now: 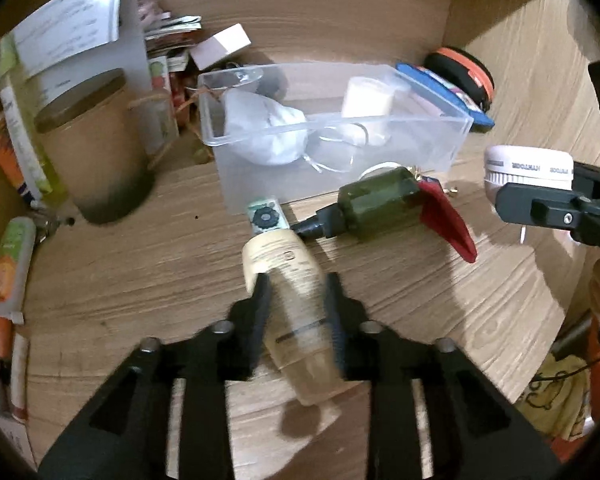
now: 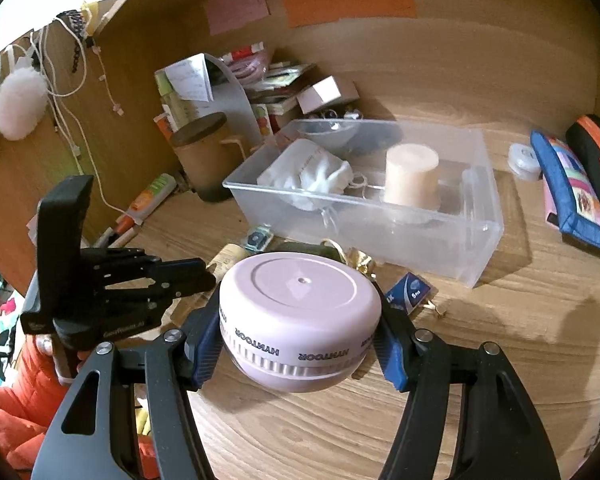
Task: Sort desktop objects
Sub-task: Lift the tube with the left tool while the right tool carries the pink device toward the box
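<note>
My left gripper (image 1: 298,296) is shut on a cream bottle (image 1: 288,280) with a printed label, held tilted above the wooden desk (image 1: 140,280); its shadow falls beneath it. My right gripper (image 2: 300,342) is shut on a pale pink round device (image 2: 300,304) with a ribbed band, also lifted off the desk. Behind both stands a clear plastic box (image 2: 380,236) holding a white cloth pouch (image 2: 320,176) and a cream cylinder (image 2: 410,178). A dark green pump bottle (image 1: 374,200) lies on its side in front of the box, next to a red piece (image 1: 448,220).
A brown jar with a dark lid (image 1: 88,140) and stacked papers and booklets stand at the back left. A tube (image 1: 12,264) lies at the left edge. A blue pouch (image 2: 572,192) and an orange-black case (image 2: 596,152) sit at the right. A blue packet (image 2: 408,292) lies near the box.
</note>
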{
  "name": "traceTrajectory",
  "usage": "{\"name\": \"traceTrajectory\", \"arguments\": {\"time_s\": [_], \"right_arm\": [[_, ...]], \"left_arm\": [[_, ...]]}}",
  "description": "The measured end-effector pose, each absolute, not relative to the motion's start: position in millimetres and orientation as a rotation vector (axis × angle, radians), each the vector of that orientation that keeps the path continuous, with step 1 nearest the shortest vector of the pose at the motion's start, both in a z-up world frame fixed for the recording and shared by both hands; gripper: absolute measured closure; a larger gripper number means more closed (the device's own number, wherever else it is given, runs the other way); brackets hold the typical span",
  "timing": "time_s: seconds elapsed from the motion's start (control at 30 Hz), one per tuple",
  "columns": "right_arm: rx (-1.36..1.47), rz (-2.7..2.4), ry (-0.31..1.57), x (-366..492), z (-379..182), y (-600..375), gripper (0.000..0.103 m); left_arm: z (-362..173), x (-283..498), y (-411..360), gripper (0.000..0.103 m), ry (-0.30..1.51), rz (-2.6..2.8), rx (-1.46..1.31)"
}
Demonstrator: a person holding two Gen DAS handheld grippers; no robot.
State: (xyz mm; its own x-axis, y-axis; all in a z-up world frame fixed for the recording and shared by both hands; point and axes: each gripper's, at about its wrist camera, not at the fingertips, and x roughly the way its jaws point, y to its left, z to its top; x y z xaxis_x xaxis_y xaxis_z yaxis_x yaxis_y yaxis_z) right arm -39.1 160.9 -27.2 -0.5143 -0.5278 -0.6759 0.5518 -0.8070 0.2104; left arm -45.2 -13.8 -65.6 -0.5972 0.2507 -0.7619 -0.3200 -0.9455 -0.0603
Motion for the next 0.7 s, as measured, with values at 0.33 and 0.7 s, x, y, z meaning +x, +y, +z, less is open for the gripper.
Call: {"name": "traceTrajectory", "arguments": {"time_s": [0.33,0.7], "right_arm": [[0.990,-2.307,0.029,-43.2,-22.6,171.1,0.042],[0.975,-2.274,0.033,-53.9,-19.3,164.9,0.042]], "left_arm": [[-83.3,-59.9,-3.9,0.051,0.215,2.532,-1.309],[-56.5,-40.7,-18.9,0.079,0.067,2.537,-1.191]]}}
